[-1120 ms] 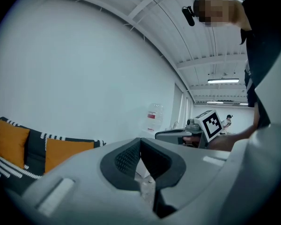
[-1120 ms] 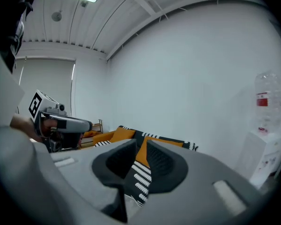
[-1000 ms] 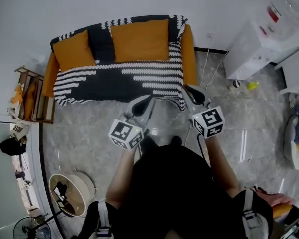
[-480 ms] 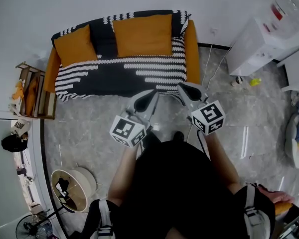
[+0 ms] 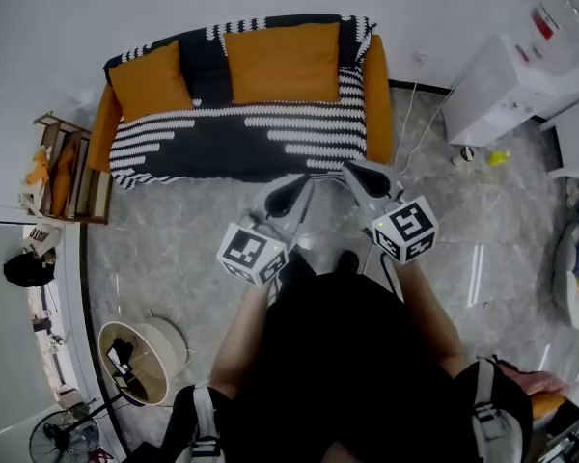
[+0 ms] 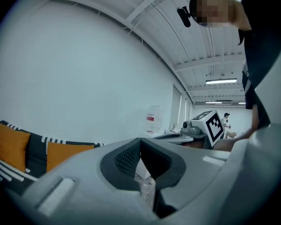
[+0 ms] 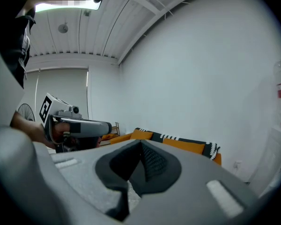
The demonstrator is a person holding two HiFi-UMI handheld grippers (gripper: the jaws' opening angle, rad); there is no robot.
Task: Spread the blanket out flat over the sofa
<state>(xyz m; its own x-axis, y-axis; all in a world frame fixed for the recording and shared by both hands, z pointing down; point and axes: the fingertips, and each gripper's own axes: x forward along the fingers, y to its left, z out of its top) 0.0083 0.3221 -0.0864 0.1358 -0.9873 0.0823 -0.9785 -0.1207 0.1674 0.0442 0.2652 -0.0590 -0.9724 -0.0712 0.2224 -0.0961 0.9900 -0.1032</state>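
While both tools sit empty in front of the sofa, a stray nudge is the main risk.
Your blanket [image 5: 241, 133] already lies across the seat and back of the sofa [image 5: 378, 95], with two orange cushions [image 5: 280, 61] resting on it. Catching its hanging front edge with a tool tip would probably drag it askew or bunch it. Your left tool [image 5: 291, 193] and right tool [image 5: 357, 175] both have jaws pressed together on nothing. They are held out side by side ahead of your body, pointing roughly level toward the sofa and clear of the fabric.
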